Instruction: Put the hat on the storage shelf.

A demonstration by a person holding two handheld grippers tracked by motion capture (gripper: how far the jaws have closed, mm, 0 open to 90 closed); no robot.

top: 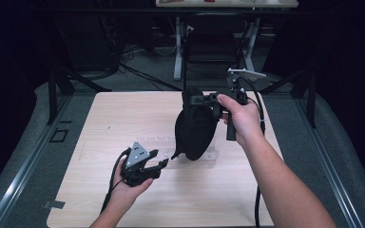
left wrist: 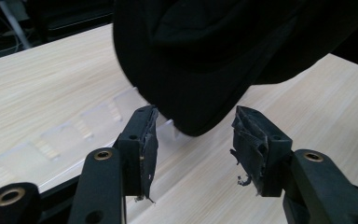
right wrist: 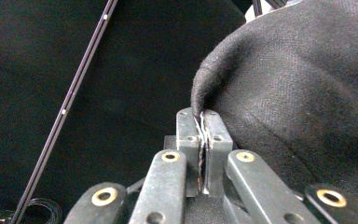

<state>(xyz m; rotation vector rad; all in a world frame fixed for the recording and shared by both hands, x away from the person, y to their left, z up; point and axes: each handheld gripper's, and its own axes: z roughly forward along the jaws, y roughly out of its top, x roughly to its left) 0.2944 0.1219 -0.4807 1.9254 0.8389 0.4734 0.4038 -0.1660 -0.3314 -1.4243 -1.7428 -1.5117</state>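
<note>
A black cloth item (top: 196,130), which looks like a cap, hangs above the light wooden table (top: 123,114), its lower end just over a clear plastic strip (top: 154,142). My right gripper (top: 193,100) is raised and shut on the top edge of the cloth (right wrist: 298,93); in the right gripper view the gripper (right wrist: 201,116) pinches a fold of its rim. My left gripper (top: 159,159) stands open low over the table. In the left gripper view the cloth's (left wrist: 205,56) bottom tip hangs between and just beyond the left gripper's (left wrist: 195,116) worn pads (left wrist: 254,140), without touching them. The clear strip (left wrist: 74,130) lies behind.
A dark chair (top: 211,45) and white desk legs (top: 177,47) stand beyond the table's far edge, with cables on the floor (top: 133,66). Grey rails (top: 24,161) run along both sides of the table. Bare wood spreads across the front and the left.
</note>
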